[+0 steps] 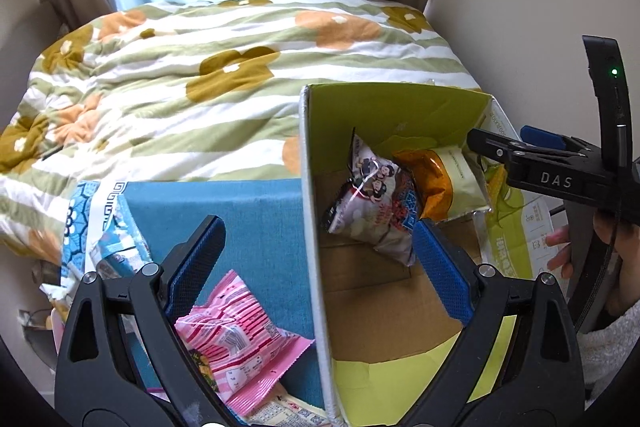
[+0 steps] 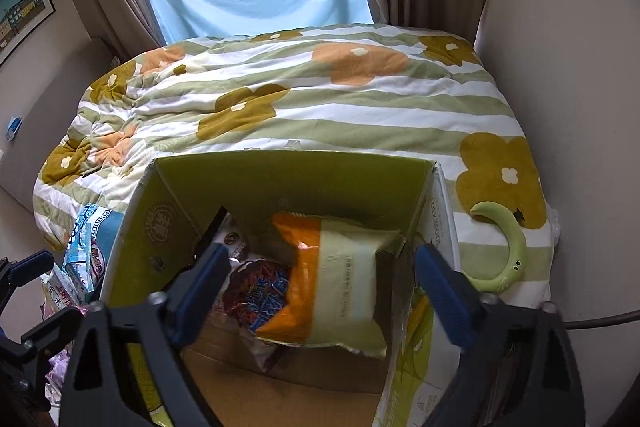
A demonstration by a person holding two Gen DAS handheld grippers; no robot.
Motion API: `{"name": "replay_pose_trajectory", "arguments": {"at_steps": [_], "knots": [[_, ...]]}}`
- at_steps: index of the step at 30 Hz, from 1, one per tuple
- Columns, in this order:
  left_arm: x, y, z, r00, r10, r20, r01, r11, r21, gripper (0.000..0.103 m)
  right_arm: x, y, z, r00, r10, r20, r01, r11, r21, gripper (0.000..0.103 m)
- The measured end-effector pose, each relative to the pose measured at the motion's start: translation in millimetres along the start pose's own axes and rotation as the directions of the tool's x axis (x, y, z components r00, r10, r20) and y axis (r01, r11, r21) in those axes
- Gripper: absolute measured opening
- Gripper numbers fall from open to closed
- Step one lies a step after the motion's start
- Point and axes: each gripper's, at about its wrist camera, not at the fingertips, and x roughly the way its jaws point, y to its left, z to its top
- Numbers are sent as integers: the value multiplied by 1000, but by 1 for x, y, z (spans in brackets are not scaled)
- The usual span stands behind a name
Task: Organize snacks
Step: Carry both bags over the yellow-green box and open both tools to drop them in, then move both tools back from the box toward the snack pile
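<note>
Now both grippers hang released over the box (image 2: 280,179) on the bed (image 2: 320,115). The left gripper (image 1: 316,259) straddles its left wall; the right gripper (image 2: 320,287) frames the orange-and-green packet (image 2: 340,291).

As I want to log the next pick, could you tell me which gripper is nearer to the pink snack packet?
Left. The left gripper hovers just above the pink snack packet, which lies outside the box; the right gripper hangs over the box's inside.

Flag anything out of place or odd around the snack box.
Several snack packets, including a pink packet, lie loose outside the cardboard box on a blue surface. A green crescent-shaped gadget sits on the quilt; it looks unrelated to snacks.
</note>
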Motion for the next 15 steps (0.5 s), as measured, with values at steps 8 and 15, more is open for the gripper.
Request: {"name": "replay_pose_trajectory", "arguments": {"at_steps": [8, 15], "knots": [[-12, -1, -18, 1000, 24, 0, -24, 999, -41, 94, -25, -2, -18, 999, 25, 37, -24, 999, -31, 103], [-52, -5, -21, 998, 31, 60, -29, 999, -44, 94, -60, 7, -19, 995, 34, 93, -28, 998, -64, 103]]}}
